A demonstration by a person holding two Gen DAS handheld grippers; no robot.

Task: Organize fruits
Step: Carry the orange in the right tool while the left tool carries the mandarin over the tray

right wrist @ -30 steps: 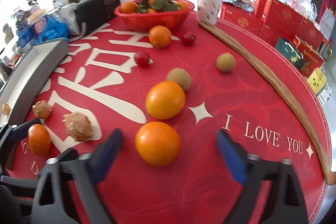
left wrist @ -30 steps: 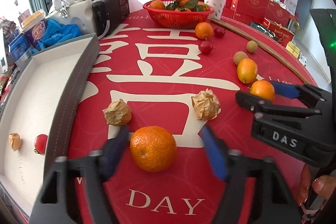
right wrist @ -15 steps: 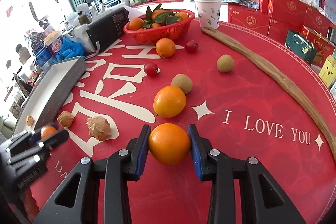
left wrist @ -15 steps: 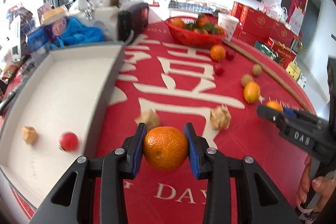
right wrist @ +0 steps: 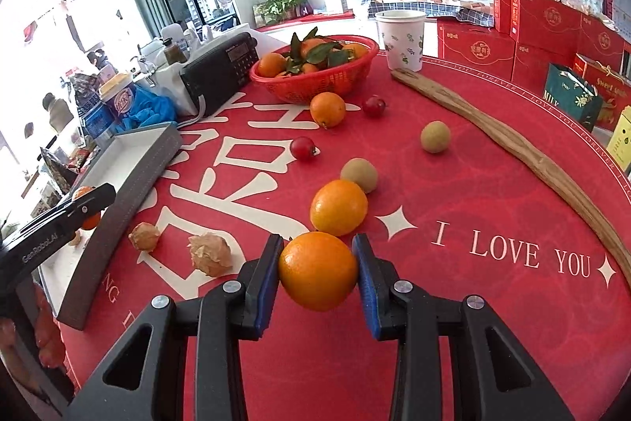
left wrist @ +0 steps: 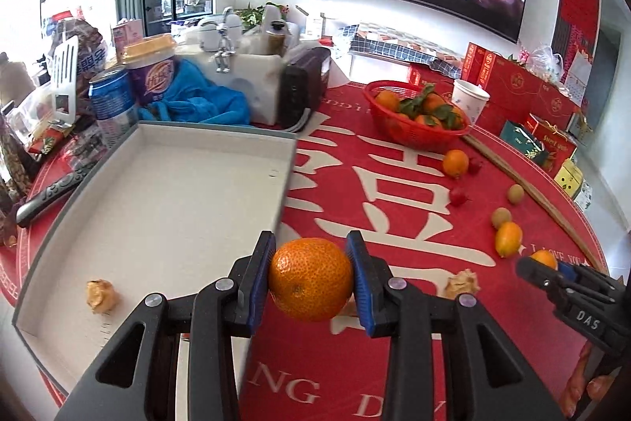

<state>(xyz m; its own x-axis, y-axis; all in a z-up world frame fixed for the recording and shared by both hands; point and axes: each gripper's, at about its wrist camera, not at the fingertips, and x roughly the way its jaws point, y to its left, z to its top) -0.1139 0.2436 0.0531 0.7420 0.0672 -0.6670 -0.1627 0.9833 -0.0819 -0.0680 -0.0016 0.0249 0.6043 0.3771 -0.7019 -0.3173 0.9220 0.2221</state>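
Clamping a dimpled mandarin [left wrist: 311,279] between its blue pads, the left hand-held gripper [left wrist: 311,281] holds the fruit above the near right edge of the grey tray [left wrist: 282,184], while the right hand-held gripper [right wrist: 318,271] is closed on a smooth orange [right wrist: 318,271] out to the tray's right over the red bench [right wrist: 473,192]. Inside the tray lies one papery husked fruit [left wrist: 101,295]; two more husked fruits [right wrist: 210,253] sit just right of it, then a second orange [right wrist: 338,207], and farthest beyond the tray stands the red basket [right wrist: 315,83] of leafy mandarins.
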